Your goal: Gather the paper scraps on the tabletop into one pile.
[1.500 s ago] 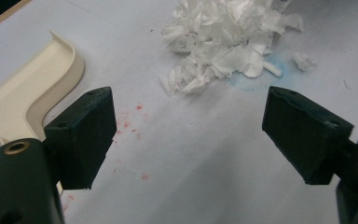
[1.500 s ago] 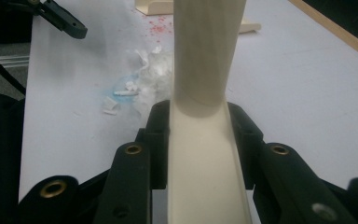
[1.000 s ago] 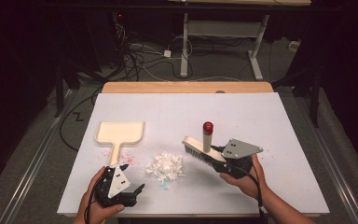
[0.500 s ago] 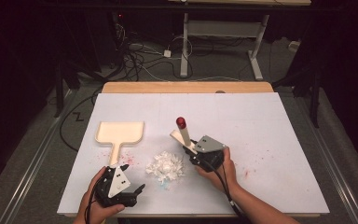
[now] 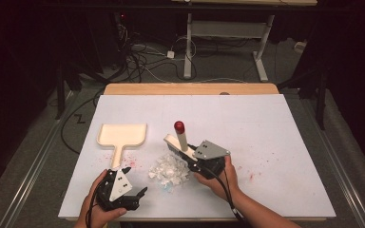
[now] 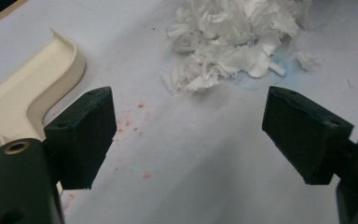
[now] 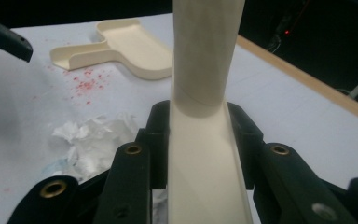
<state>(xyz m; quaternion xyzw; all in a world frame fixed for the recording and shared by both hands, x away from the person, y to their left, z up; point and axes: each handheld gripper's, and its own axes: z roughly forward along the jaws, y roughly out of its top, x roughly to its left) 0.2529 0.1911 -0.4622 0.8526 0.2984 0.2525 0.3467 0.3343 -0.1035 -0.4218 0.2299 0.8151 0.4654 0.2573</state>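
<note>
we see a cream brush [image 5: 178,140] with a red knob on its handle end, bristles down at the right edge of a white paper scrap pile [image 5: 169,170] mid table. our right gripper [image 5: 200,160] clamps the brush handle, jaws tight on both sides, hand low behind it, wrist angled in from bottom right. our left gripper [image 5: 126,189] rests near the table's front edge, jaws wide with nothing between. a cream dustpan [image 5: 121,136] lies flat left of the pile, its handle toward the left gripper.
</note>
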